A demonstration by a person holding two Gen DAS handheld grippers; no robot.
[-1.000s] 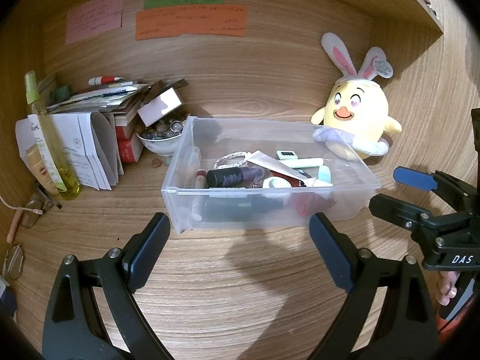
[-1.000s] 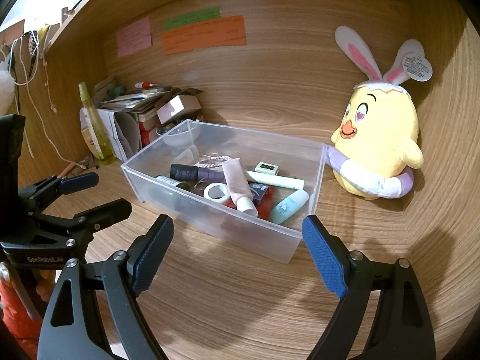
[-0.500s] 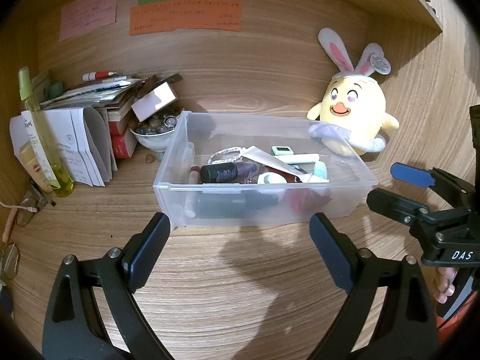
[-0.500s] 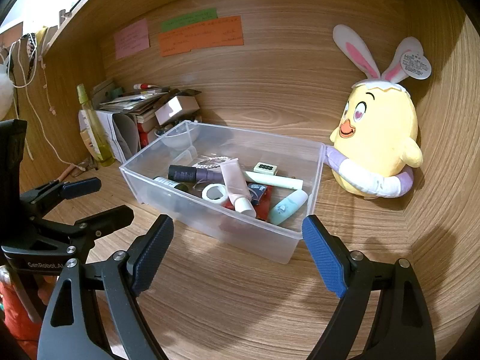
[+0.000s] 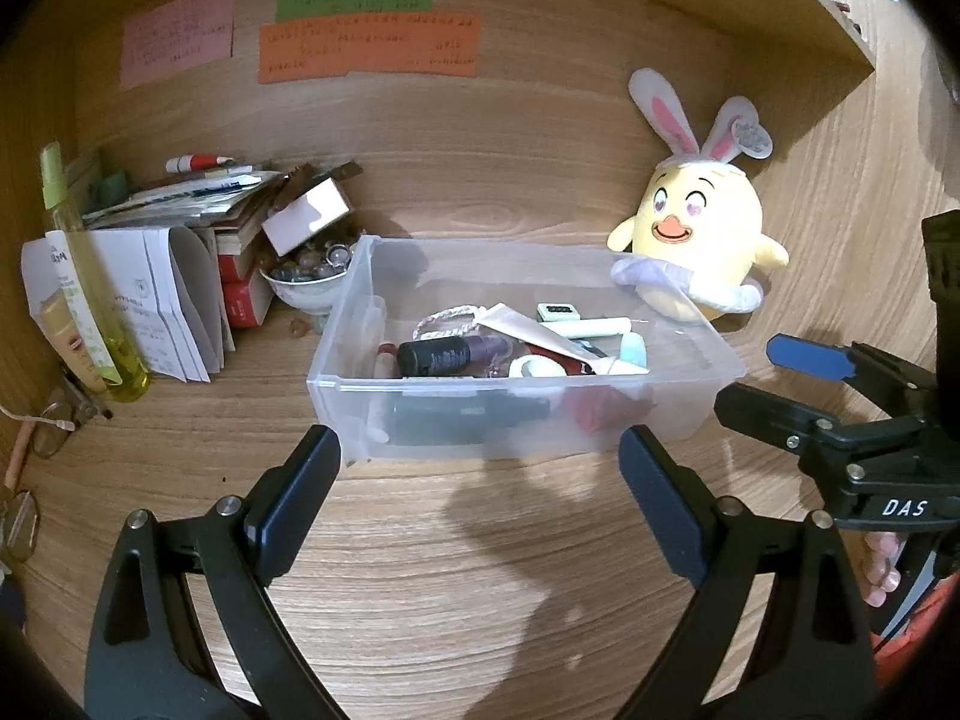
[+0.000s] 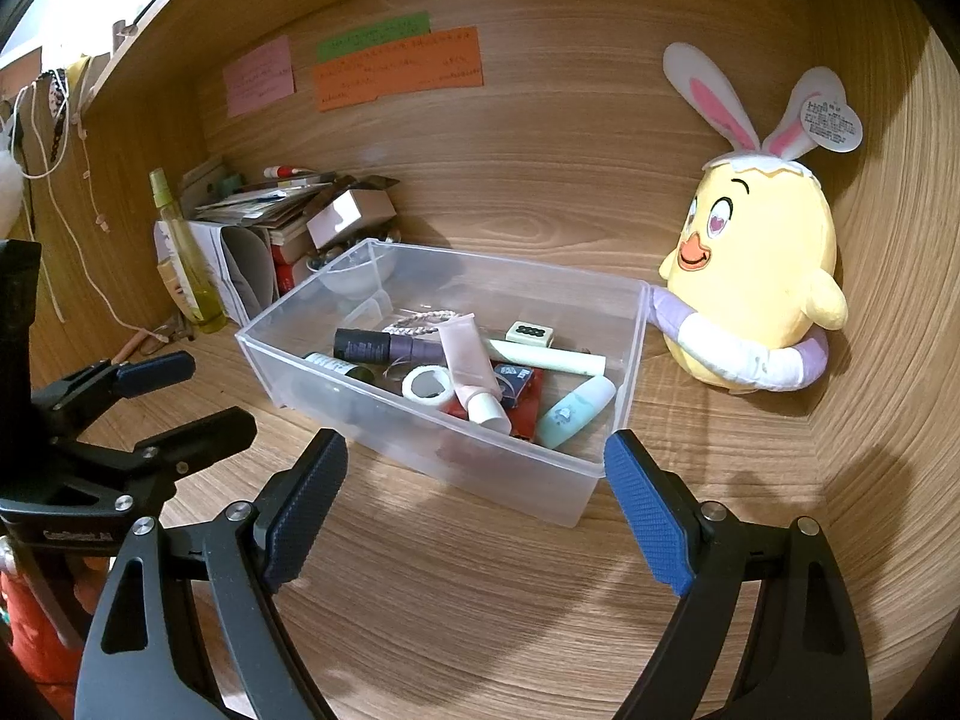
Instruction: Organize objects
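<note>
left wrist only: eyeglasses [image 5: 51,429]

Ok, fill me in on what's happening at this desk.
A person holds two grippers over a wooden desk, tidying small items. The left gripper and right gripper both hang open and empty in front of a clear plastic bin already holding tubes, bottles and tape. Nothing is gripped now. A yellow plush chick sits beside the bin.

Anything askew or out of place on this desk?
The small white box sits tilted, propped on the bowl of trinkets against the untidy paper stack. Items in the clear bin lie jumbled. Both grippers hang open, empty.
</note>
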